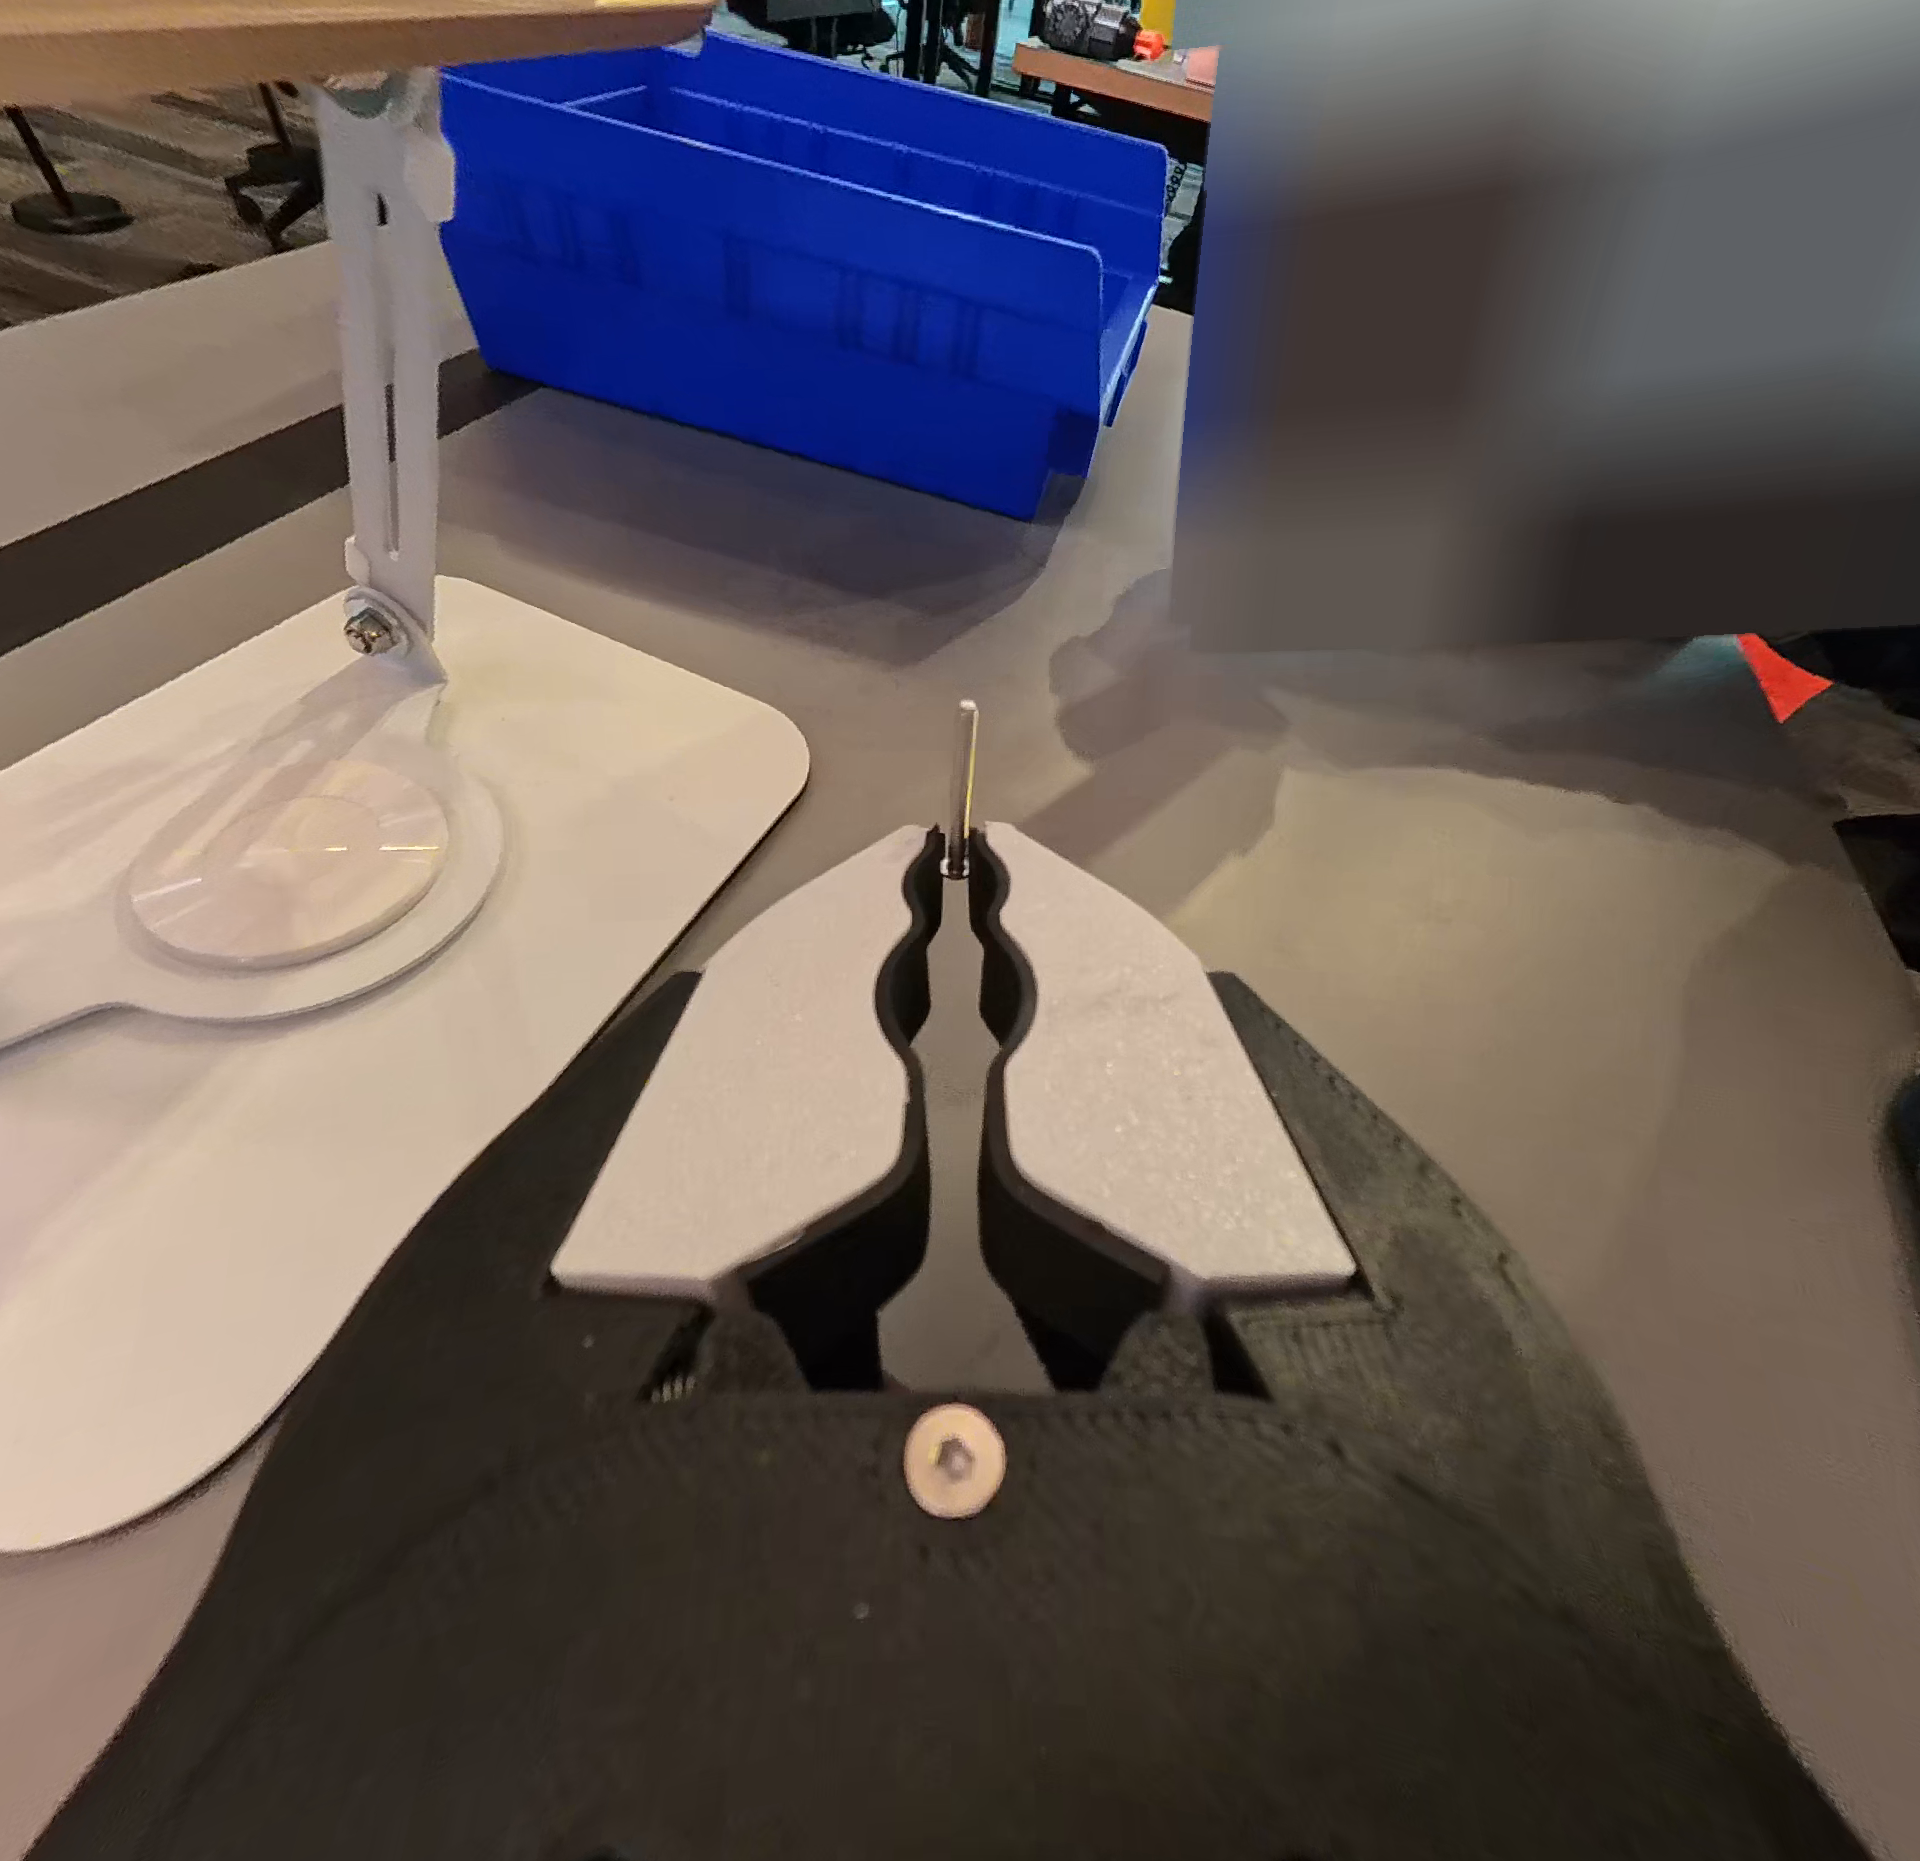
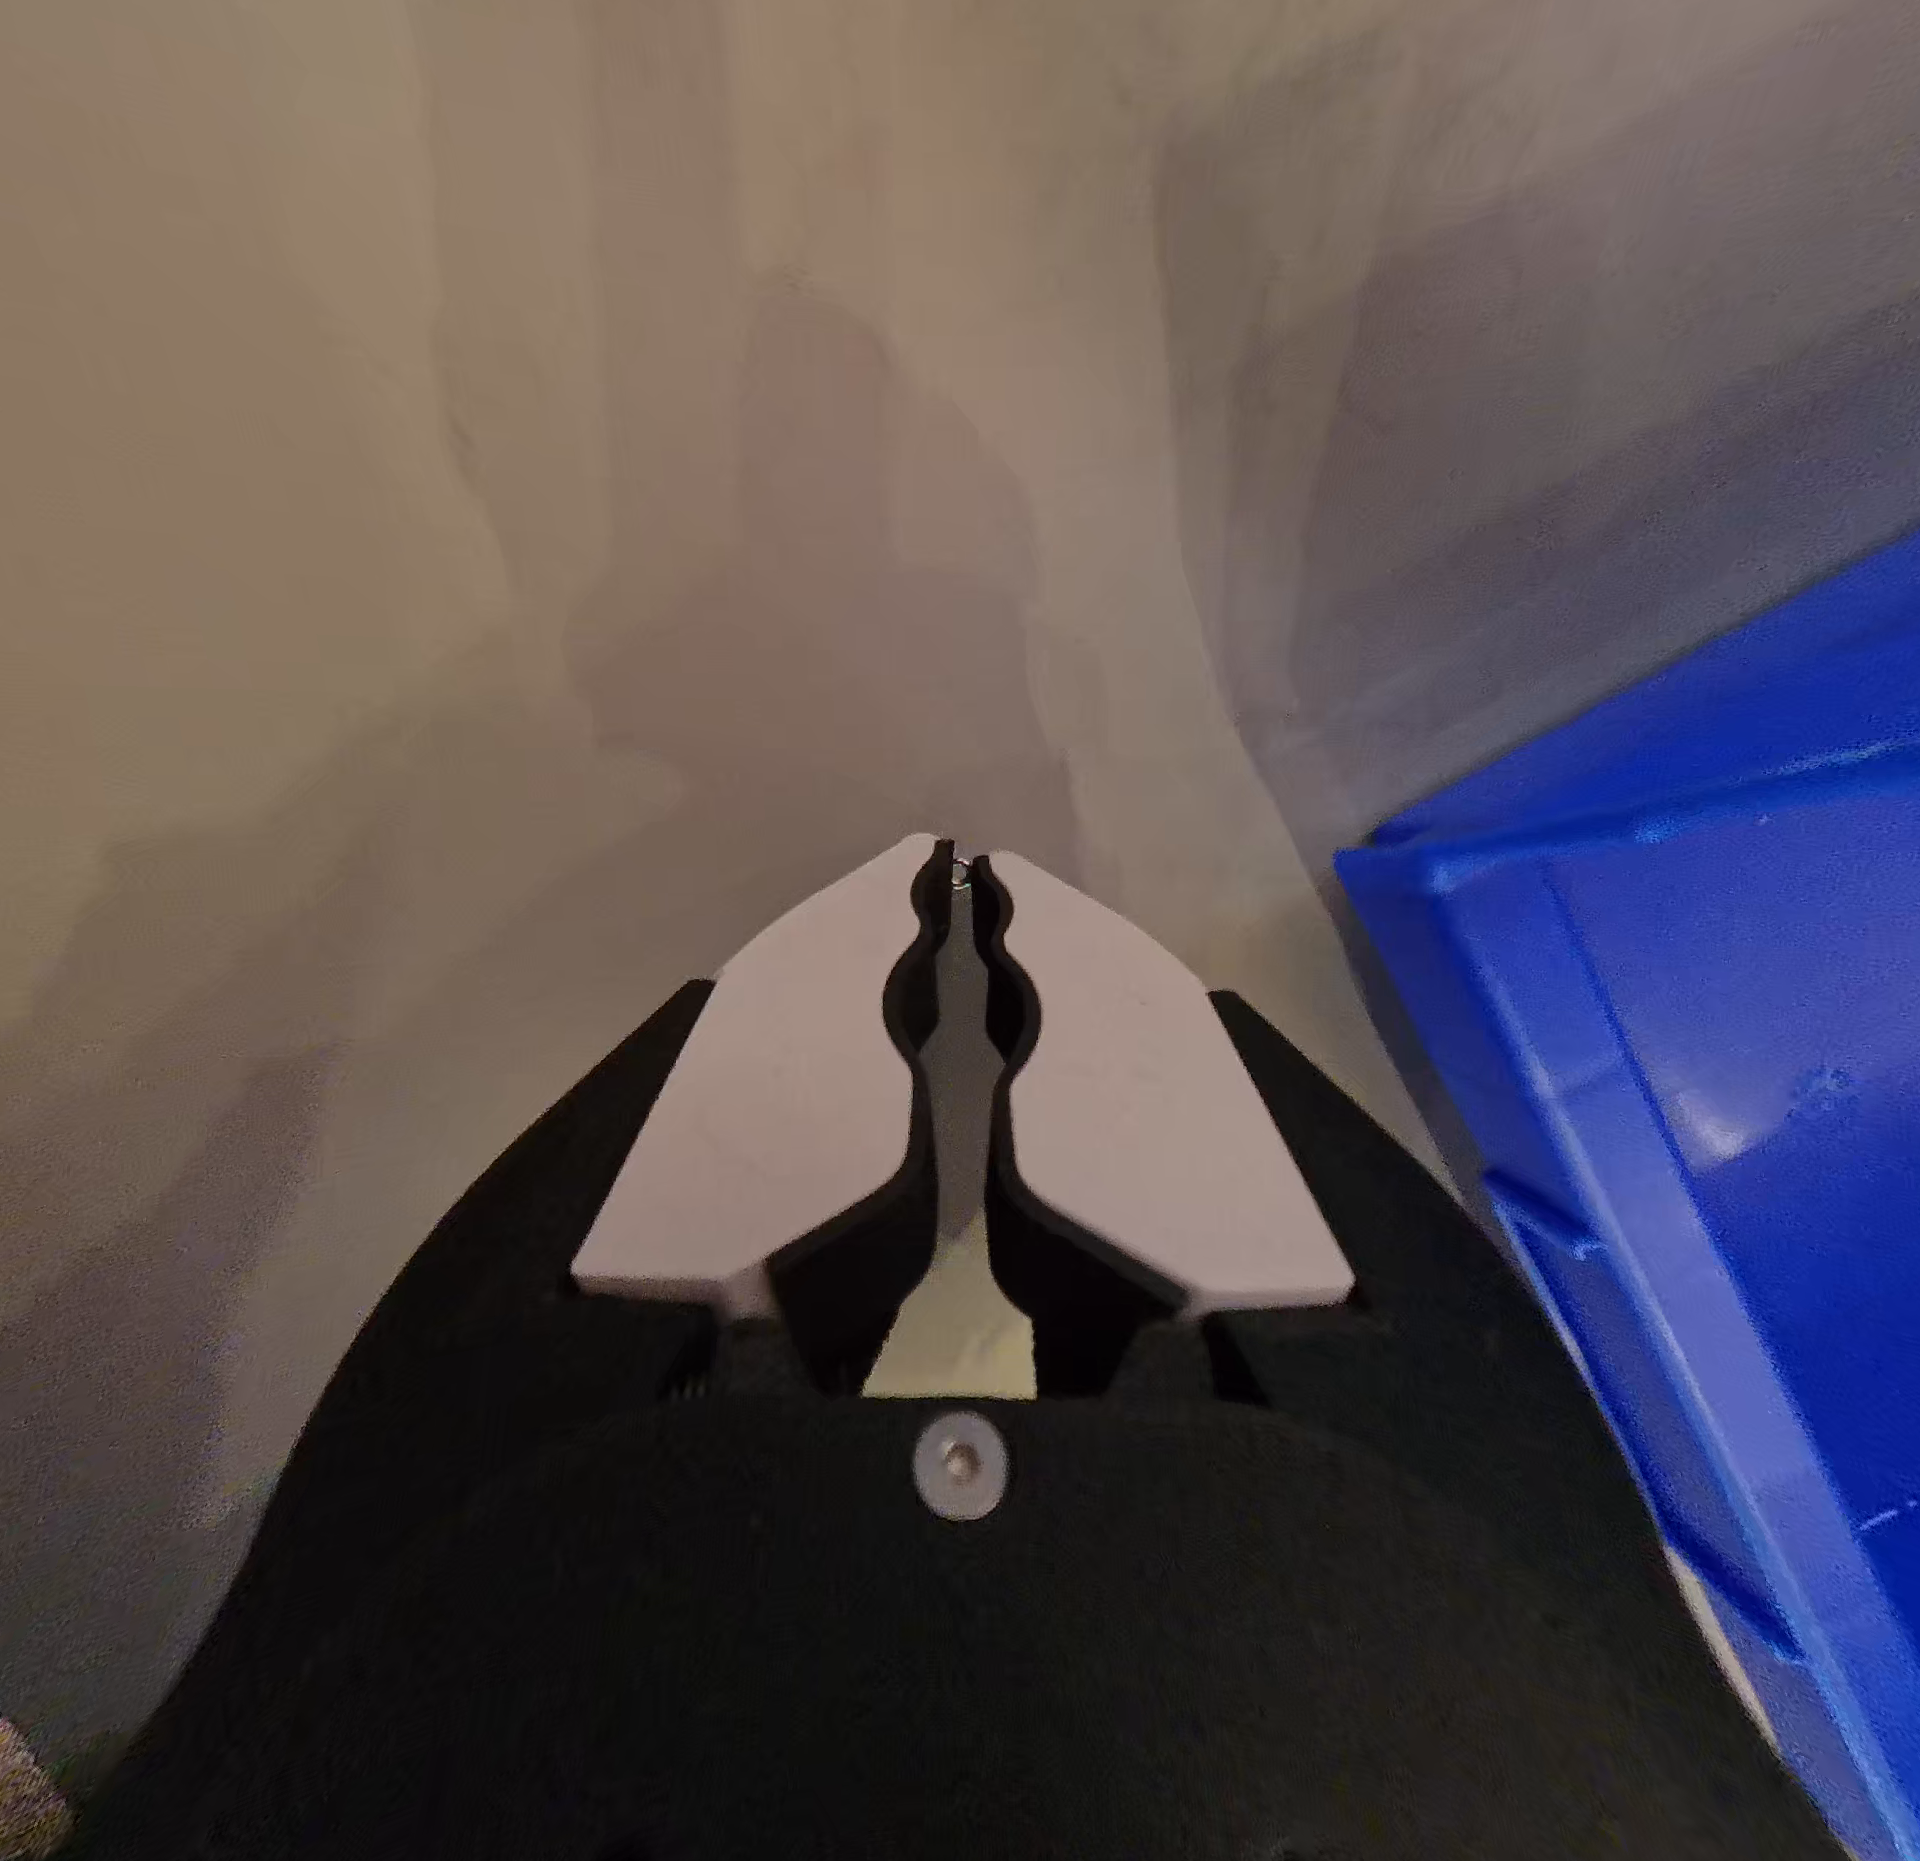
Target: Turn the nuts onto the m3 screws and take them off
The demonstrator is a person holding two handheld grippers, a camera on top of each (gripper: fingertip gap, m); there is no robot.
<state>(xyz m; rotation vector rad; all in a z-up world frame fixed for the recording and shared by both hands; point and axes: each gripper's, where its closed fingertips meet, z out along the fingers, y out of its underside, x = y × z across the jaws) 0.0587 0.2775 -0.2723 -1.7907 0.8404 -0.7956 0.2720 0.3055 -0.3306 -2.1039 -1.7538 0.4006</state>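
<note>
My left claw (image 1: 958, 847) pinches a thin silver metal pin (image 1: 966, 772); my right claw (image 2: 961, 861) pinches a tiny shiny metal ring (image 2: 958, 869): I keep both steady.

blue bin (image 1: 790, 284), white stand base (image 1: 582, 772), silver pin (image 1: 966, 772), grey table (image 1: 1455, 980).

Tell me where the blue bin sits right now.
In the left wrist view the blue bin stands on the grey table, right of the white stand, beyond the left gripper.
</note>
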